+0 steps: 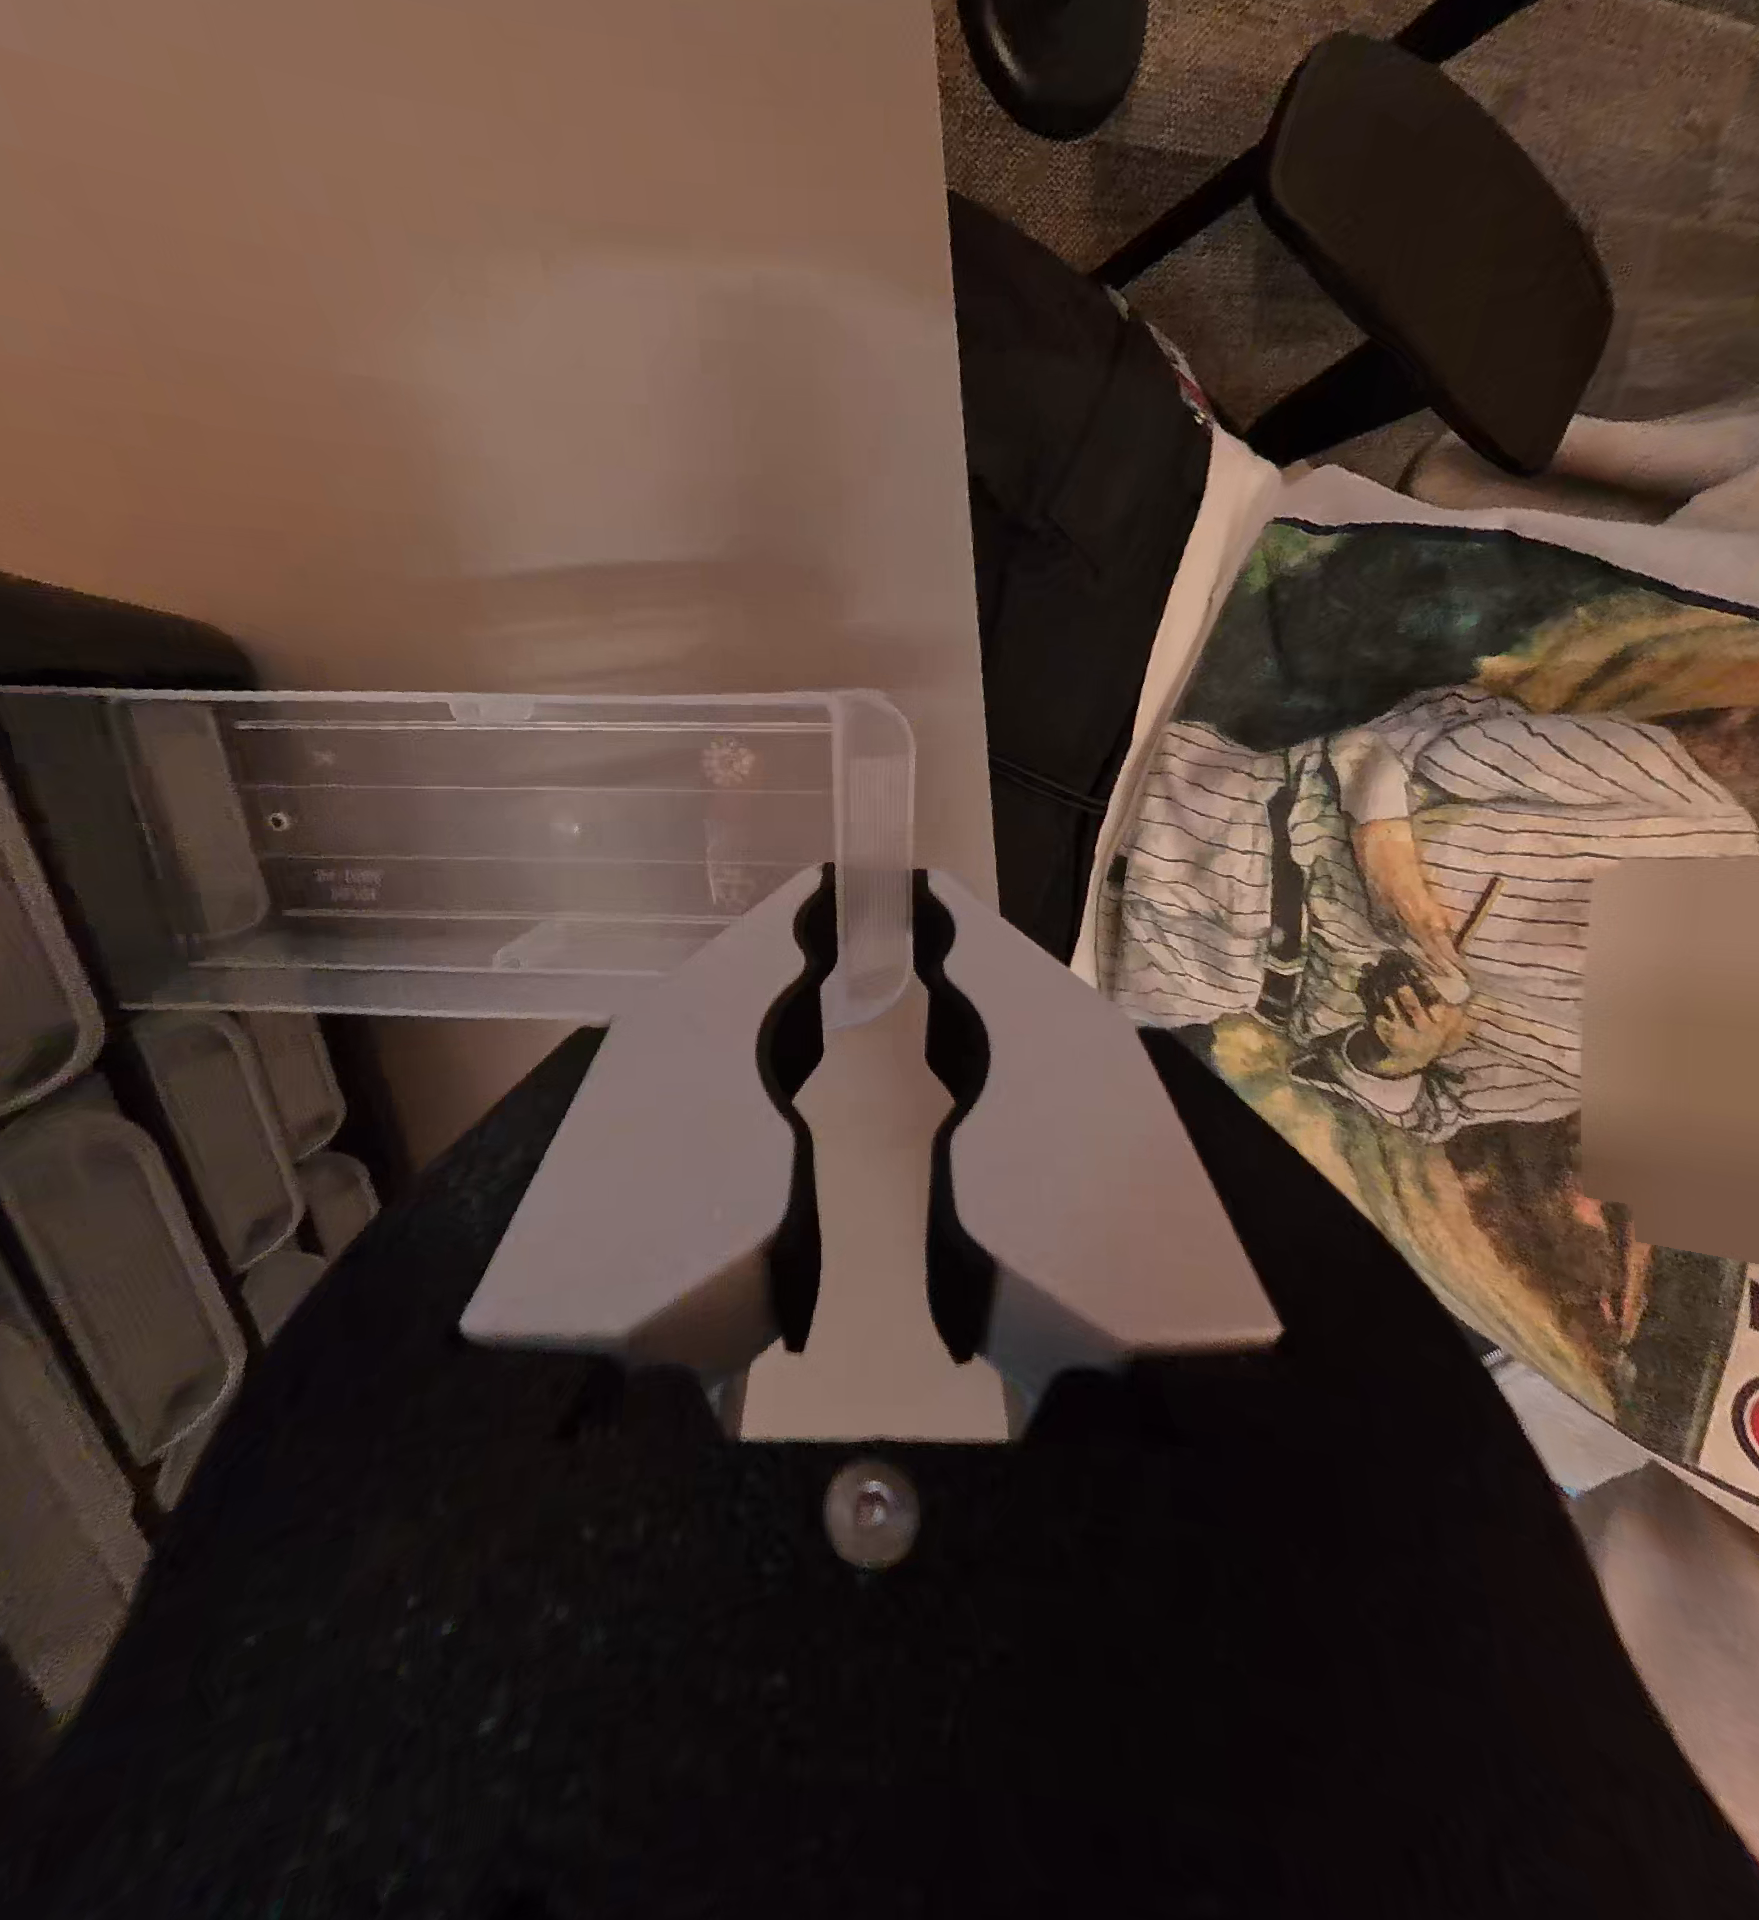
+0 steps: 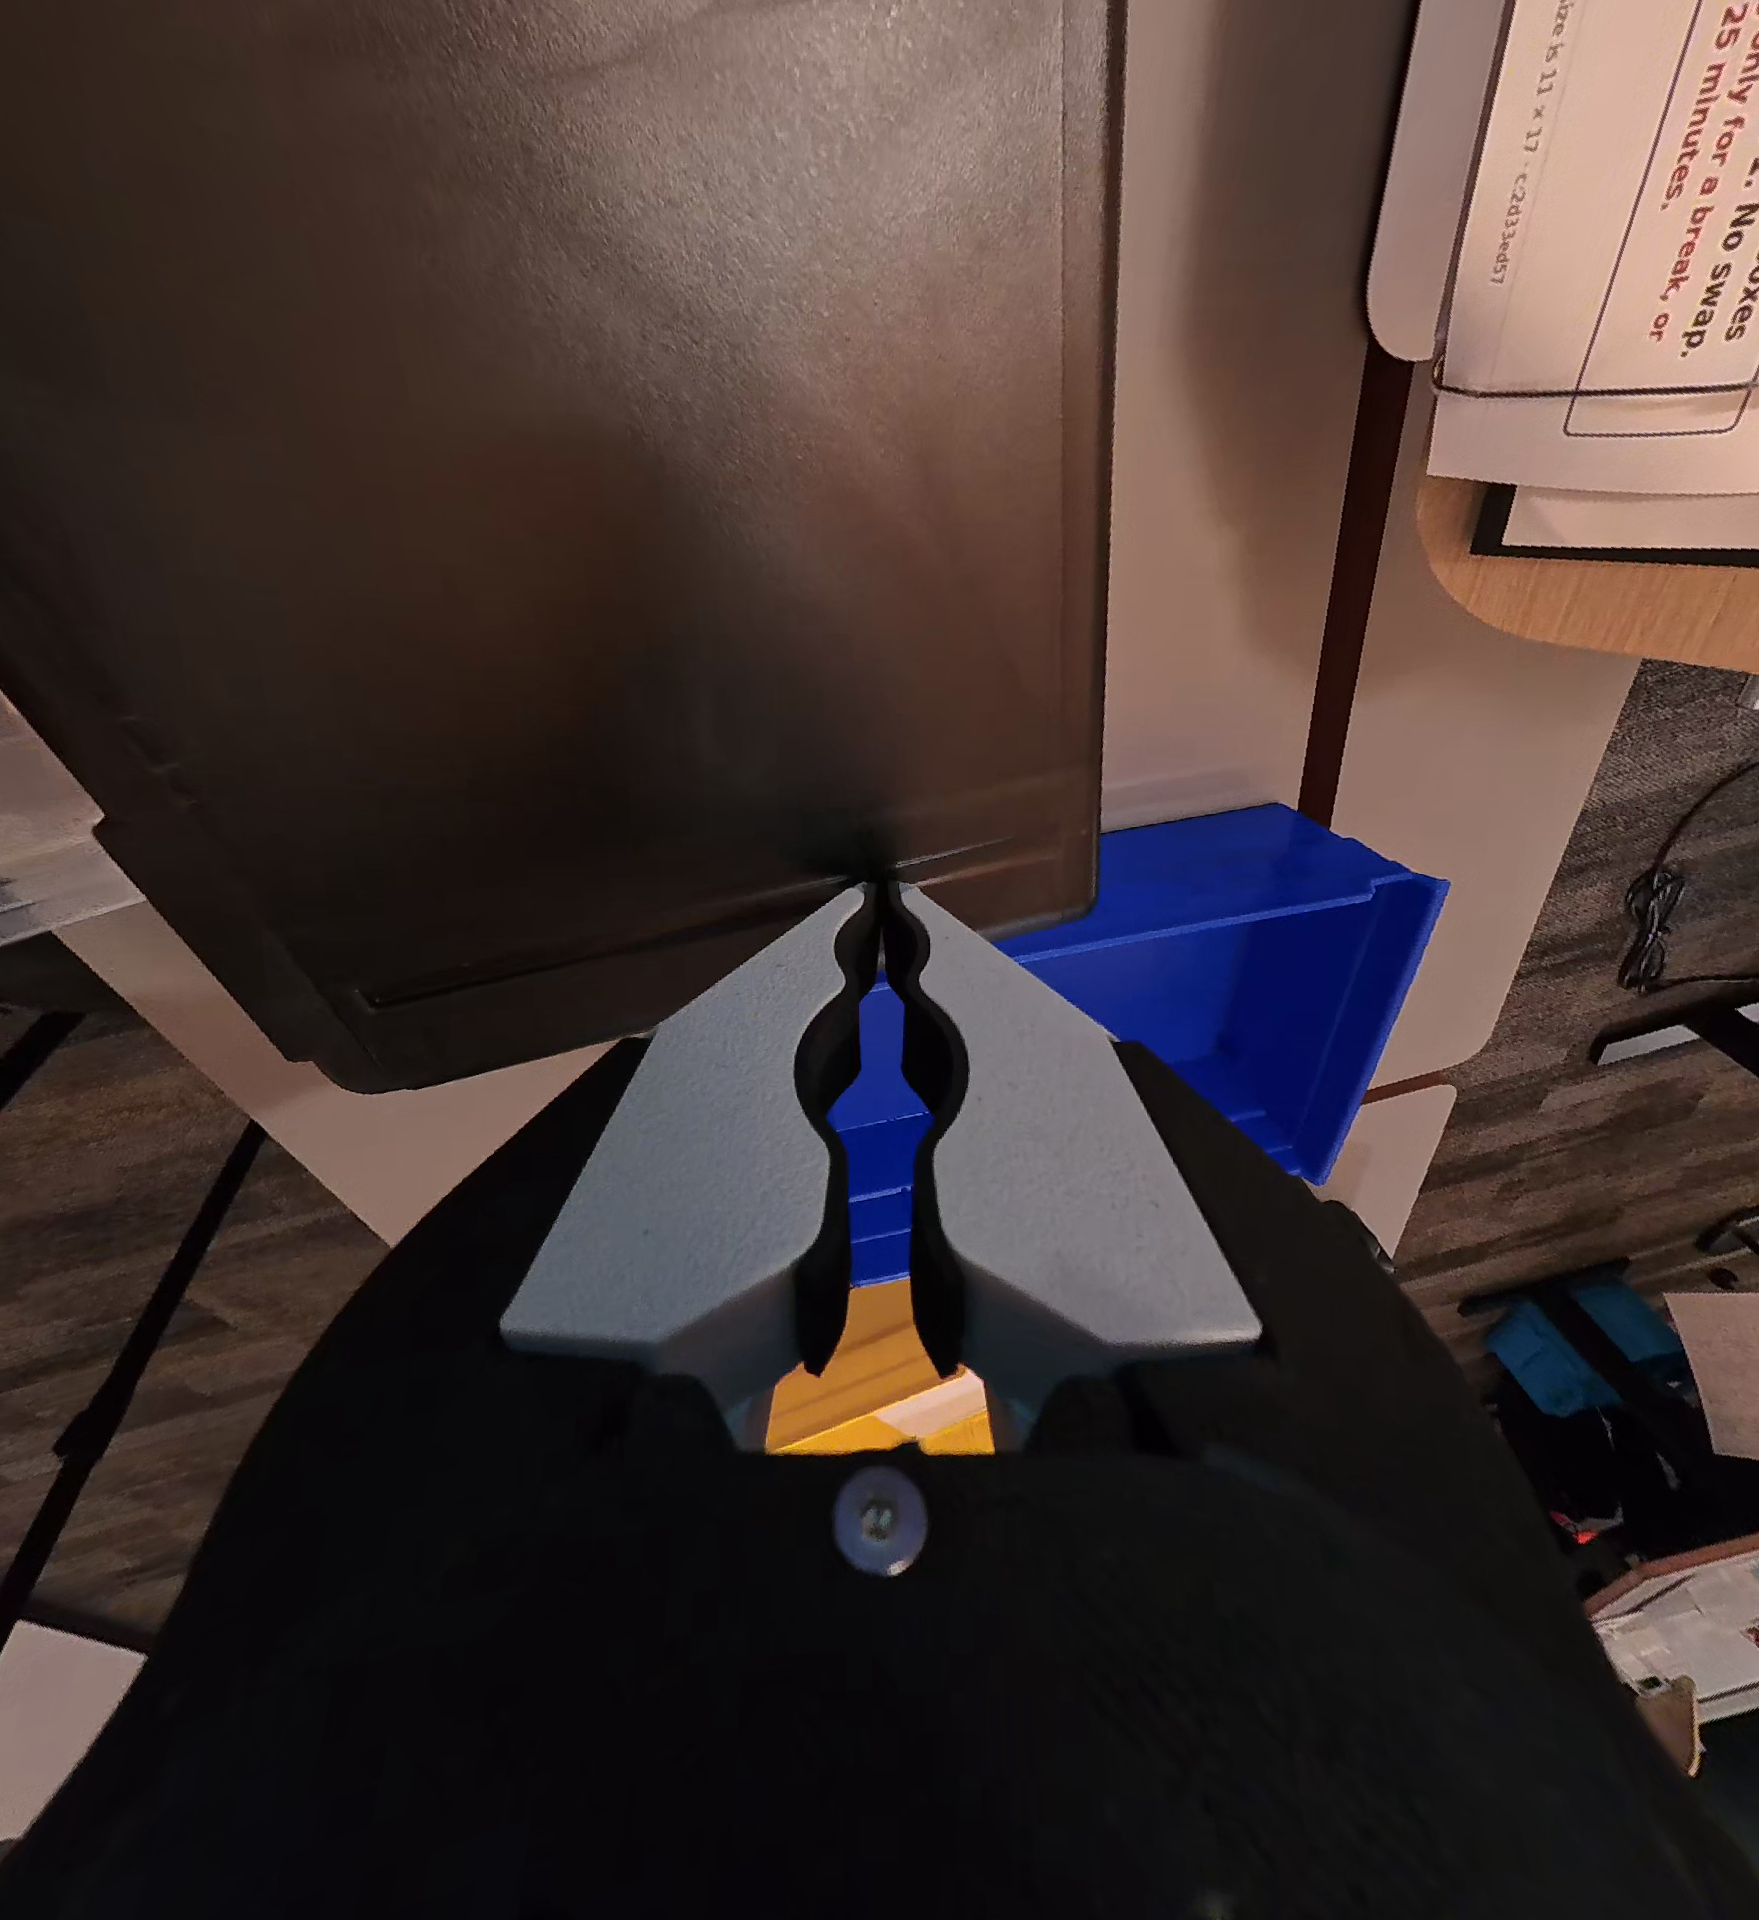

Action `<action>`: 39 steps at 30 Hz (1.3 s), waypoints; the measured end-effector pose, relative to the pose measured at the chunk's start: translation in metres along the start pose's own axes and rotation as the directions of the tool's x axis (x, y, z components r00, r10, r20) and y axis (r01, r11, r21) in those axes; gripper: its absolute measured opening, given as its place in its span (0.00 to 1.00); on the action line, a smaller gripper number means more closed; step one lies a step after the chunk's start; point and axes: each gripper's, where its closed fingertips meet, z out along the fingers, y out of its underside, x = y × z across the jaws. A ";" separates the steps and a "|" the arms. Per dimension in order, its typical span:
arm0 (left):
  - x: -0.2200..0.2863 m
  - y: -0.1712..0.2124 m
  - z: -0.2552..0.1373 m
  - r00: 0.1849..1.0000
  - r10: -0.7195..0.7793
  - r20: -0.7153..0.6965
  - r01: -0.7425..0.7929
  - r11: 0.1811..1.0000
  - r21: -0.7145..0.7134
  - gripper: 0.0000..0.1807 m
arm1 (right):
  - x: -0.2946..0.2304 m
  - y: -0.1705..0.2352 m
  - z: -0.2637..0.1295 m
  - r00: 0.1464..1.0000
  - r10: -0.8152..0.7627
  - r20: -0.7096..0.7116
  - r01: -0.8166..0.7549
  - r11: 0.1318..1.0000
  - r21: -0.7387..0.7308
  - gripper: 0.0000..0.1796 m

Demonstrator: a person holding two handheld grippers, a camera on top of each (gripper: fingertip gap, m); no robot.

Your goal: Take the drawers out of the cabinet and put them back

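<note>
At the left edge of the left wrist view, the cabinet (image 1: 75, 1091) is showing rows of shut grey drawers (image 1: 116, 1278). One clear drawer (image 1: 501, 842) is sticking far out of it over the pale table (image 1: 439, 364), its back end at the cabinet face and its front reaching toward the table's right edge. My left tongs (image 1: 870, 883) are pinching that drawer's ribbed front lip (image 1: 875, 831) between their tips, narrow, with the lip filling the gap. Right of the table edge, a printed white shirt (image 1: 1374, 935) and a black chair armrest (image 1: 1426, 239) are showing over carpet.

In the right wrist view, I am holding my right tongs (image 2: 875, 894) closed on the lower edge of the cabinet's black side panel (image 2: 542, 416), tips nearly together on that thin rim. Just right of the panel, a blue bin (image 2: 1218, 987) is sitting at the table edge. Further right, papers (image 2: 1633, 208) are lying on a wooden shelf (image 2: 1581, 592).
</note>
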 end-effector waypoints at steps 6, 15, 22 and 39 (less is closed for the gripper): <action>-0.010 -0.004 0.002 0.997 -0.027 0.075 0.026 1.000 0.011 0.06 | 0.000 0.000 0.000 1.000 -0.002 0.000 0.002 1.000 -0.012 0.00; -0.020 0.001 0.017 0.962 0.032 0.272 -0.027 0.999 -0.024 0.07 | 0.000 0.000 0.000 1.000 -0.006 0.006 0.006 1.000 -0.006 0.00; -0.027 -0.002 0.020 0.853 0.093 0.514 -0.102 0.995 -0.011 0.08 | 0.000 0.000 0.000 0.999 -0.047 -0.010 0.047 0.999 -0.004 0.00; -0.035 -0.015 0.015 -0.112 0.404 0.908 -0.270 0.867 -0.419 0.06 | 0.000 0.000 0.000 0.999 -0.040 -0.016 0.040 0.998 0.038 0.00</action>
